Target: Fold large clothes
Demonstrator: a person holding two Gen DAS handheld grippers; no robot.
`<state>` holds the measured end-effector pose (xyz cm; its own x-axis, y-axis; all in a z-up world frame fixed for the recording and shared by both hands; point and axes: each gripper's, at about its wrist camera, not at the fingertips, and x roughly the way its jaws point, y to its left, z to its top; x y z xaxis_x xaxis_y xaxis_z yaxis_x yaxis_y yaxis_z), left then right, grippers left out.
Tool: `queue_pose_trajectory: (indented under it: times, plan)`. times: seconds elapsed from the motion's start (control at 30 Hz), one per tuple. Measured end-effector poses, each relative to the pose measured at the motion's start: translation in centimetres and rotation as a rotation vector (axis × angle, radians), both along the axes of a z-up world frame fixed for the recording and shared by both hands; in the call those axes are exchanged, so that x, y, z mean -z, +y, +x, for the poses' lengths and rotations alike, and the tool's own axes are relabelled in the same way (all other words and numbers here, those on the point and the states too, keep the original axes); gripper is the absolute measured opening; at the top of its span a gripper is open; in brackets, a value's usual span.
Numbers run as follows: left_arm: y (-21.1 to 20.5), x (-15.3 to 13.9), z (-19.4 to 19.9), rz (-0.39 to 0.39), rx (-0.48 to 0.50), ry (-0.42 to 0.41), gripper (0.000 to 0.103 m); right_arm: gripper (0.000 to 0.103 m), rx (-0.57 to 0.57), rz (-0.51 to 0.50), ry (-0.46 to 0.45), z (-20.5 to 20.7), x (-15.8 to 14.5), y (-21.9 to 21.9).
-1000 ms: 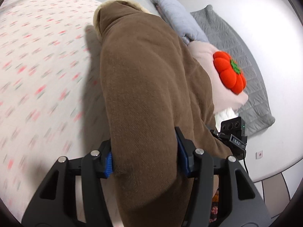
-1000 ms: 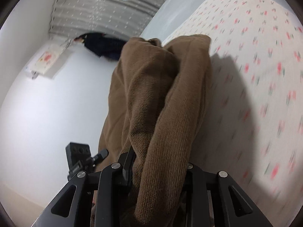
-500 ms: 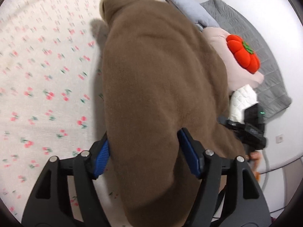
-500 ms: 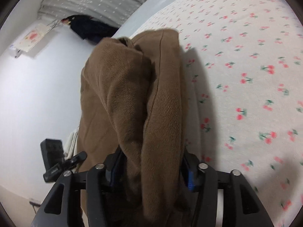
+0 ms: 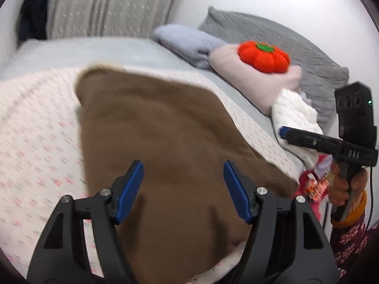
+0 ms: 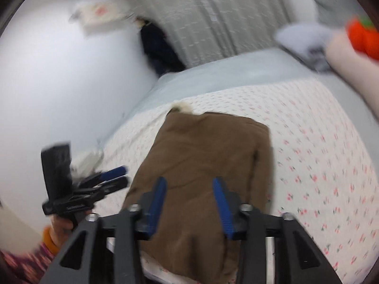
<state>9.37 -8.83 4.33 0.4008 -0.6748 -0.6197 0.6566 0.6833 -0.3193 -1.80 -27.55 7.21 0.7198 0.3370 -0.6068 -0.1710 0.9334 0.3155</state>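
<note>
A large brown corduroy garment (image 5: 165,146) with a cream lining at its far end lies folded flat on the cherry-print bedsheet (image 5: 35,142). It also shows in the right wrist view (image 6: 208,161). My left gripper (image 5: 183,185) is open and empty, just above the garment's near end. My right gripper (image 6: 189,198) is open and empty, above the near end too. The right gripper shows at the right in the left wrist view (image 5: 308,139). The left gripper shows at the left in the right wrist view (image 6: 99,184).
At the head of the bed lie a grey quilted pillow (image 5: 296,54), a blue cushion (image 5: 189,42), a pink cushion (image 5: 255,78) with an orange pumpkin plush (image 5: 264,56), and a white padded item (image 5: 293,116). A curtain (image 5: 106,7) and dark hanging clothes (image 6: 158,47) are behind.
Both grippers have let go of the brown garment and opened. The garment has dropped from hanging to lying flat on the sheet. Both grippers have pulled back and tilted up.
</note>
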Motion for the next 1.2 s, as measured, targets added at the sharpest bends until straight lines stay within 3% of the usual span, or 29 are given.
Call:
queue_pose_trajectory:
  times: [0.07, 0.13, 0.17, 0.2, 0.27, 0.47, 0.57, 0.67, 0.77, 0.87, 0.93, 0.97, 1.1, 1.13, 1.2]
  plan:
    - [0.4, 2.2, -0.7, -0.002, 0.002, 0.048, 0.070, 0.031, -0.006, -0.051, 0.066, -0.2, 2.4, 1.4]
    - [0.8, 3.6, -2.0, -0.010, -0.011, -0.012, 0.070, 0.025, 0.035, -0.090, 0.146, -0.3, 5.4, 0.6]
    - [0.9, 4.1, -2.8, -0.013, -0.002, -0.045, 0.069, 0.016, 0.053, -0.123, 0.195, -0.4, 7.4, 0.0]
    - [1.0, 4.8, -3.3, -0.015, 0.014, -0.054, 0.065, 0.014, 0.066, -0.151, 0.239, -0.5, 9.7, -0.5]
    - [1.3, 5.0, -4.4, -0.023, 0.021, -0.069, 0.064, 0.014, 0.089, -0.105, 0.260, -1.1, 11.7, -1.7]
    - [0.5, 2.7, -4.8, 0.098, 0.040, -0.124, 0.064, 0.022, 0.049, 0.019, 0.168, -1.2, 7.2, -4.0]
    - [-0.5, 1.6, -4.6, 0.115, 0.076, -0.168, 0.064, 0.035, 0.073, -0.102, 0.048, 0.4, 3.7, -3.7]
    - [-2.0, 0.8, -3.9, 0.124, 0.088, -0.202, 0.064, 0.038, 0.067, -0.207, -0.004, 4.1, 2.0, -2.8]
    - [-3.4, 1.6, -3.5, 0.110, 0.128, -0.162, 0.064, 0.038, 0.070, -0.255, 0.015, 9.0, 2.5, -2.6]
    - [-4.6, 4.2, -4.0, 0.151, 0.159, -0.137, 0.064, 0.038, 0.102, -0.298, 0.077, 13.1, 4.3, -3.0]
    - [-4.2, 5.5, -5.0, 0.127, 0.137, -0.193, 0.064, 0.050, 0.109, -0.325, 0.156, 15.3, 7.1, -3.7]
    - [-4.1, 5.7, -5.2, 0.116, 0.133, -0.196, 0.064, 0.064, 0.105, -0.309, 0.206, 15.8, 9.0, -4.5]
    - [-3.9, 5.7, -5.0, 0.094, 0.123, -0.175, 0.065, 0.084, 0.130, 0.025, 0.333, 17.3, 14.1, -9.1]
    - [-3.8, 5.7, -5.1, 0.095, 0.122, -0.178, 0.065, 0.084, 0.127, 0.092, 0.330, 16.9, 14.6, -9.8]
    - [-3.7, 5.5, -5.4, 0.097, 0.120, -0.179, 0.065, 0.084, 0.123, 0.117, 0.272, 15.6, 14.2, -10.3]
